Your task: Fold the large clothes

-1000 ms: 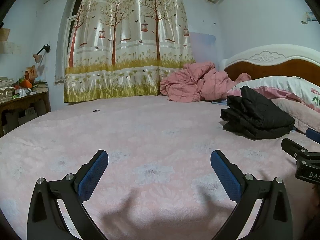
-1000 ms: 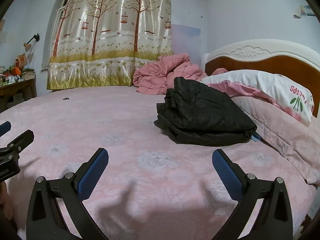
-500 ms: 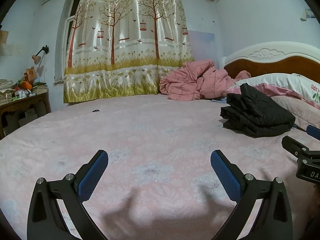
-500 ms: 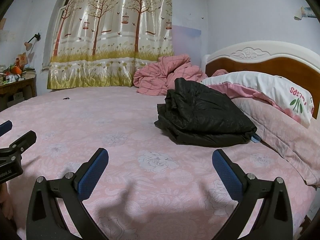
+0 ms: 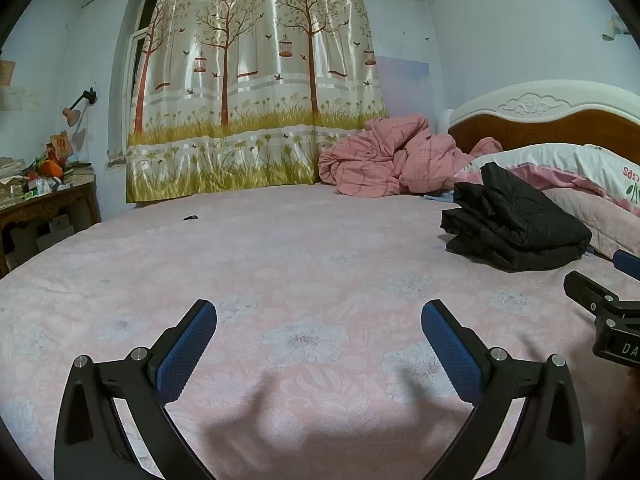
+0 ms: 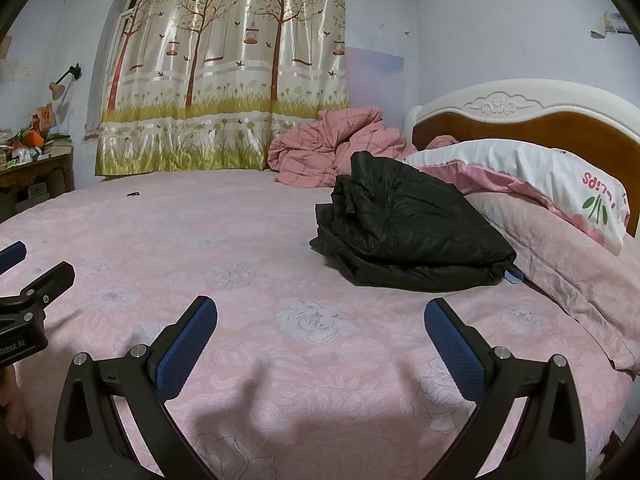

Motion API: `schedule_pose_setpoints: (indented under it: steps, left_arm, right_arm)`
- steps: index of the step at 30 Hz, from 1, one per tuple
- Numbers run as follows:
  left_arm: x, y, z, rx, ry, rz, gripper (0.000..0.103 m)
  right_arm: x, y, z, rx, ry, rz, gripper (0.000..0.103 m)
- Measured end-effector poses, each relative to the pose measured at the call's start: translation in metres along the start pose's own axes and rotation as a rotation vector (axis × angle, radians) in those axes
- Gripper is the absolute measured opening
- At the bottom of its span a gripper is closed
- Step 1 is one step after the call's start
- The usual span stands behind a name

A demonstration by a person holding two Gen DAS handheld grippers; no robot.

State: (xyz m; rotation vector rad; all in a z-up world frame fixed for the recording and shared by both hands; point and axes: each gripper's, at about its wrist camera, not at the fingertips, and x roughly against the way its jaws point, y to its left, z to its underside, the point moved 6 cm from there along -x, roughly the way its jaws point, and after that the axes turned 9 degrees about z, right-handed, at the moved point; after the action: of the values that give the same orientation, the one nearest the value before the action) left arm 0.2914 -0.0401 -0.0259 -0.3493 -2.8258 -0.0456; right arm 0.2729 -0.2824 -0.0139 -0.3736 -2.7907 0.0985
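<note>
One pink bed (image 6: 248, 240), wide and bare at centre. One black jacket (image 6: 404, 232), folded in a bundle, at two o'clock against one white pillow (image 6: 520, 172); one crumpled pink quilt (image 6: 332, 140) at twelve. Two claws, left gripper (image 5: 318, 334) and right gripper (image 6: 320, 332), both spread wide, holding nothing, above the sheet. Best, probably: approach low, check the bundle's edges, square any loose layer.

R tool (image 6: 320, 334) spread wide over pink bedsheet (image 6: 240, 240), folded black jacket (image 6: 408, 232) by pillows (image 6: 560, 240)
</note>
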Motion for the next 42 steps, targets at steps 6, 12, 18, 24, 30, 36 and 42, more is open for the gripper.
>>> schedule_pose_setpoints:
  steps: [6,12,18,24,30,36,42]
  left_arm:
    - [0.0003,0.0000,-0.0005,0.001,0.001,0.001,0.103]
    - [0.0007,0.0007,-0.0008,0.001,0.001,0.001,0.103]
    - [0.0011,0.0016,-0.0008,0.002,0.003,0.002,0.103]
    - [0.0008,0.0024,-0.0006,0.001,0.003,0.003,0.103]
    - [0.0014,0.0033,-0.0006,0.001,0.003,0.004,0.103]
    - [0.0016,0.0038,-0.0009,0.000,0.004,0.004,0.103]
    - [0.0016,0.0034,-0.0016,0.001,0.004,0.004,0.103]
  right_arm:
    - [-0.0001,-0.0002,-0.0003,0.001,0.000,0.000,0.103]
    - [-0.0002,-0.0004,-0.0005,0.001,0.001,0.000,0.103]
    - [-0.0006,-0.0009,-0.0011,0.000,0.000,-0.002,0.103]
    - [0.0000,-0.0006,-0.0010,0.001,0.001,-0.001,0.103]
    - [-0.0002,-0.0001,-0.0008,0.003,0.005,-0.003,0.103]
    - [-0.0017,-0.0005,0.0006,0.005,0.008,-0.005,0.103]
    - [-0.0013,-0.0003,0.0003,0.007,0.006,-0.006,0.103]
